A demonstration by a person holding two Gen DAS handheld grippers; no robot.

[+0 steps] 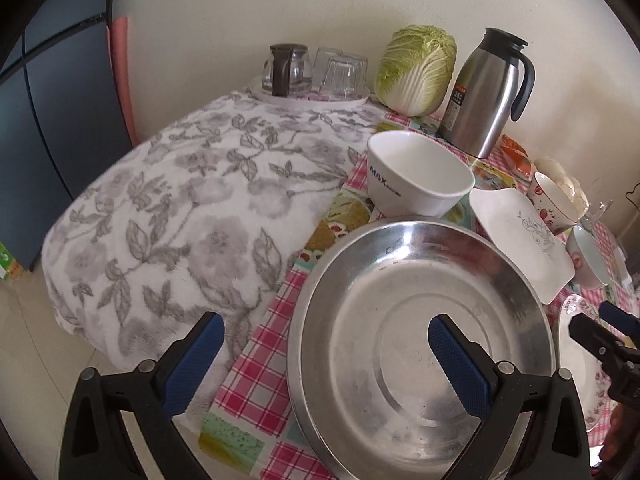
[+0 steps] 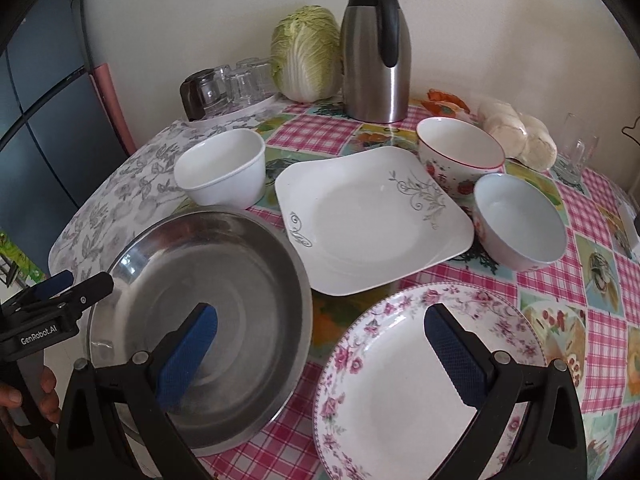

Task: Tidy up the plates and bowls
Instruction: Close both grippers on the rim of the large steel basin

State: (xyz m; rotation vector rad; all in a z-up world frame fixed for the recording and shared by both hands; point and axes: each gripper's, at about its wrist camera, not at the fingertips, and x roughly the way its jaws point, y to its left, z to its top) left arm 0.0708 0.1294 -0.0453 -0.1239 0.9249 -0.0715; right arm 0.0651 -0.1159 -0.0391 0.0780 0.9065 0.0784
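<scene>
Both hand-held grippers wide open, nothing held: left hand-held gripper (image 1: 326,346) hangs over steel pan (image 1: 420,344) near edge of worktop (image 2: 560,280), right hand-held gripper (image 2: 320,334) over flowered plate (image 2: 420,380). Square plate (image 2: 372,216) mid-worktop, white bowl (image 2: 222,168) far left, two bowls (image 2: 520,220) right. Looks unsorted, probably lined up for stacking.

A home dining table (image 2: 560,280): checked oilcloth; cabbage (image 2: 306,54); thermos (image 2: 376,48).

Steel pan (image 2: 200,312) left of floral plate (image 2: 400,392).
</scene>
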